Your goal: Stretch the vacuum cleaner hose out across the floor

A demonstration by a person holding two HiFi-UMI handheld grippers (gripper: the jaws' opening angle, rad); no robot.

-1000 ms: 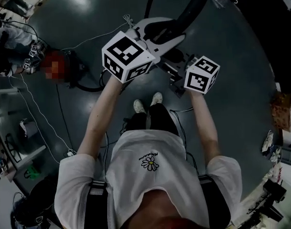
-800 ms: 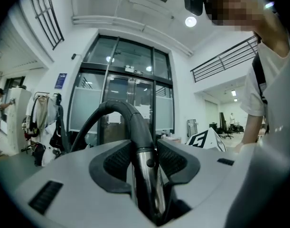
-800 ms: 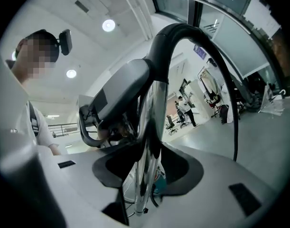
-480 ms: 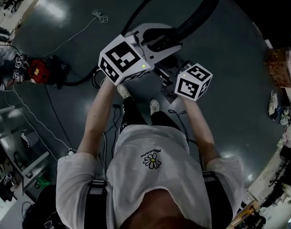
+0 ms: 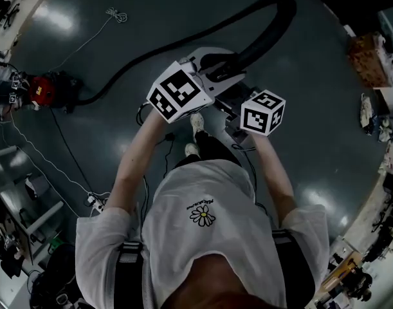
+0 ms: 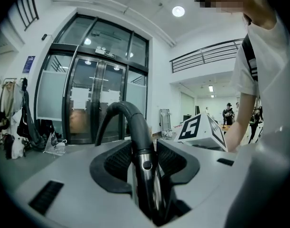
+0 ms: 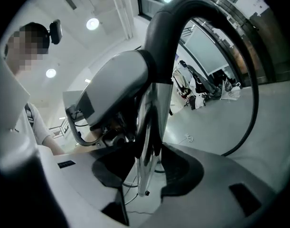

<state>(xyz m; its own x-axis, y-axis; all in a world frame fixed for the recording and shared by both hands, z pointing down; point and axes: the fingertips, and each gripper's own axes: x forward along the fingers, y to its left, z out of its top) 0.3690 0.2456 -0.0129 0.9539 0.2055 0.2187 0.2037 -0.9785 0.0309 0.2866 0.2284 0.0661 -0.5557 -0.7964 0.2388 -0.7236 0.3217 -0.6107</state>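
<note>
This is a big, high-ceilinged lab or workshop hall. The glossy grey floor [image 5: 312,147] is strewn with cables [image 5: 54,163], and cluttered benches [image 5: 343,262] line its edges. There are tall glass entrance doors [image 6: 95,103], a railed mezzanine [image 6: 206,56] and recessed ceiling lights [image 6: 178,11].

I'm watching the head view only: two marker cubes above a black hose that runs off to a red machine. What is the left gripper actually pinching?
Observer: The left gripper view shows the left gripper clamped on a shiny metal tube at the end of the hose.
Operator: And the other one?
Observer: In its own view, the right gripper grips the same tube, nearer its free end.
Operator: What's in front of the person?
Observer: The left gripper view shows tall glass doors ahead.
</note>
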